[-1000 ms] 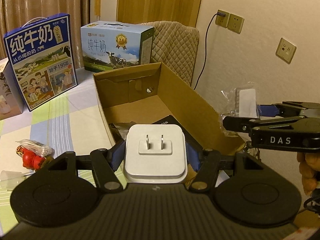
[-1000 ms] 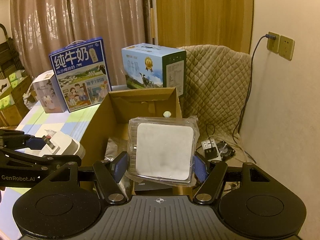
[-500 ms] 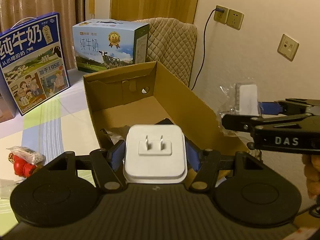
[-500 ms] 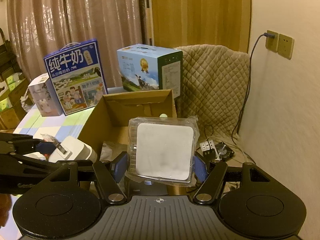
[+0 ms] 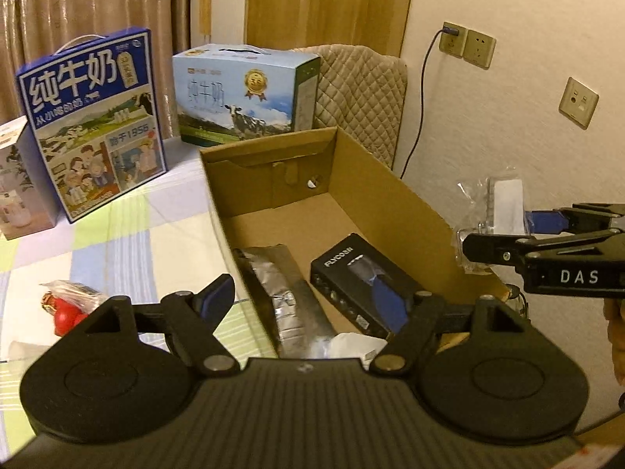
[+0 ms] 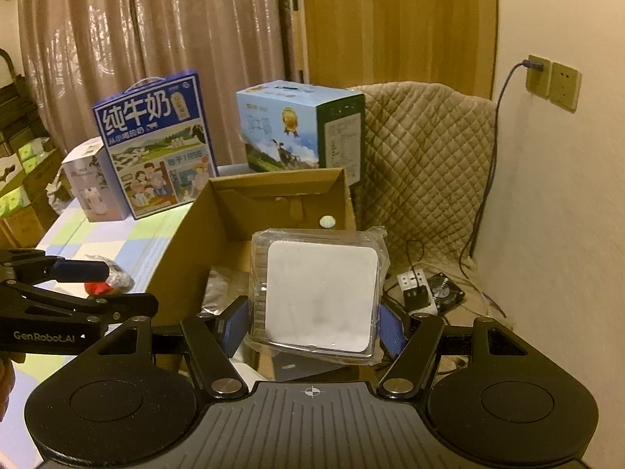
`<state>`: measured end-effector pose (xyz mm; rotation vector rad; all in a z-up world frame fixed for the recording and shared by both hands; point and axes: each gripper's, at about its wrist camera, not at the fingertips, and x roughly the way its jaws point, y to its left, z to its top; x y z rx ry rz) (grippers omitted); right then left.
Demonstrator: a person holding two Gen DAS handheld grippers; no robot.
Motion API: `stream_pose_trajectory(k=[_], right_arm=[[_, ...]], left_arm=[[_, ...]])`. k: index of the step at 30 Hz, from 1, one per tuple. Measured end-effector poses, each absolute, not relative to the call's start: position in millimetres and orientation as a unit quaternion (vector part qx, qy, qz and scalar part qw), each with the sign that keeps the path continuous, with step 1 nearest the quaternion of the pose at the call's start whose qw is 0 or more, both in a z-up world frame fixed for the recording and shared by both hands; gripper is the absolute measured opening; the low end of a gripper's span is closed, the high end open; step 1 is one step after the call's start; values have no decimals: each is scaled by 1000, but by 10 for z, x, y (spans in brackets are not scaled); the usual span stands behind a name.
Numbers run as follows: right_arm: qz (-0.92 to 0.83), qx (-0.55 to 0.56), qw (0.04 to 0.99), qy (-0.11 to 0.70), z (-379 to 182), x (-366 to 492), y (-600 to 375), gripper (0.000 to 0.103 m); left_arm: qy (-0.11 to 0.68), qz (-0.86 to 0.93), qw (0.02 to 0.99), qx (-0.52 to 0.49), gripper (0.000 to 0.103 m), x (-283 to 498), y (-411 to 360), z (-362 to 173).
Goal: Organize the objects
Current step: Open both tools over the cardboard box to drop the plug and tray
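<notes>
Gone from the left claw [image 5: 308,305] is the white plug adapter it gripped half a second ago; its fingers now stand wide apart with nothing between them, poised over the near end of the open cardboard box [image 5: 390,195]. That box sits on the worktop [image 5: 129,242], whose cloth is checked in green, blue and white, and inside it lie a crinkled silver foil pouch [image 5: 281,289] to the left, a black carton [image 5: 355,277] to the right, and a white shape [image 5: 351,346] at the near edge, half hidden below the claw; whether this is the adapter cannot be told. Two milk cartons [image 5: 93,117] stand at the far side of the worktop. Over the box's right wall, the right claw [image 6: 312,324] is clamped on a white square item in a clear plastic wrapper [image 6: 320,293]. A small red object [image 5: 66,312] lies on the cloth, left of the box.
</notes>
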<state>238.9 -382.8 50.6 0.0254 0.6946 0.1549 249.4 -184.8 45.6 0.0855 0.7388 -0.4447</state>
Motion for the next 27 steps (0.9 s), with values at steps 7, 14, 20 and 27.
stream_pose_trajectory(k=[7, 14, 20, 27], right_arm=[[104, 31, 934, 339, 494, 2495, -3741, 66], [98, 64, 937, 330, 543, 2497, -3784, 76], [92, 56, 938, 329, 649, 2385, -3728, 76], [119, 40, 940, 317, 810, 2171, -3453, 76]], left_arm=[[354, -204, 912, 35, 76, 2466, -1661, 503], [352, -194, 915, 31, 81, 2421, -1488, 509], [349, -186, 918, 25, 83, 2319, -1323, 546], [343, -167, 924, 14, 87, 2128, -1010, 664]])
